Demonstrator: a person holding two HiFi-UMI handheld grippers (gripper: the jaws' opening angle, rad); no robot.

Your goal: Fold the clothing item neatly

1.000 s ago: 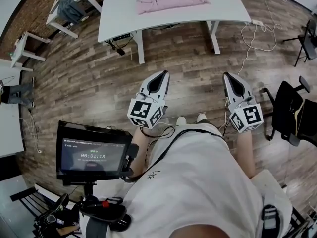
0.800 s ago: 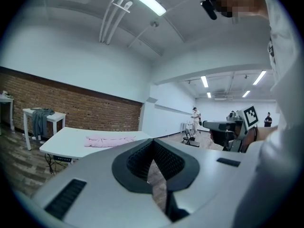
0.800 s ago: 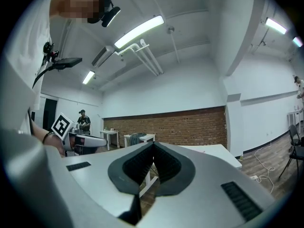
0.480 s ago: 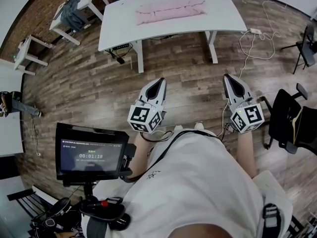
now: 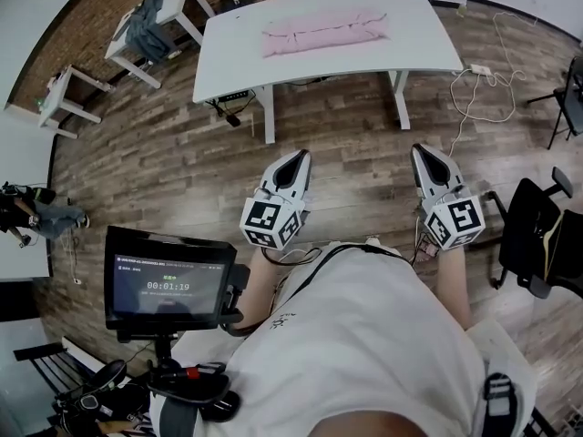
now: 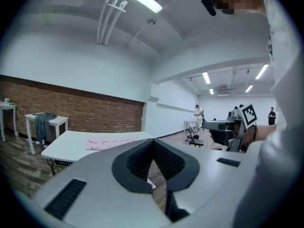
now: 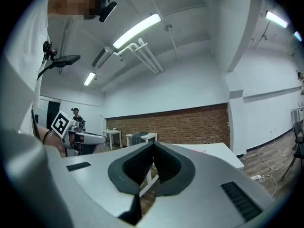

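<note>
A pink garment (image 5: 326, 33) lies folded into a long strip on the white table (image 5: 237, 53) at the far side of the room; it also shows as the pink garment (image 6: 111, 142) in the left gripper view. I stand well back from the table. My left gripper (image 5: 298, 158) and right gripper (image 5: 423, 152) are held level in front of my body, over the wooden floor, pointing toward the table. Both are shut with nothing between the jaws. In the left gripper view the left gripper (image 6: 153, 144) shows closed jaws; the right gripper (image 7: 153, 146) looks the same in its own view.
A monitor on a stand (image 5: 173, 282) is close at my left. A black office chair (image 5: 537, 235) stands at the right, cables (image 5: 478, 85) trail on the floor by the table. Small white side tables (image 5: 150, 21) with a grey cloth stand at the upper left.
The view has shifted, so the table and garment sit slightly lower and further right in frame. Both grippers stay shut and hold much the same pose before my body.
</note>
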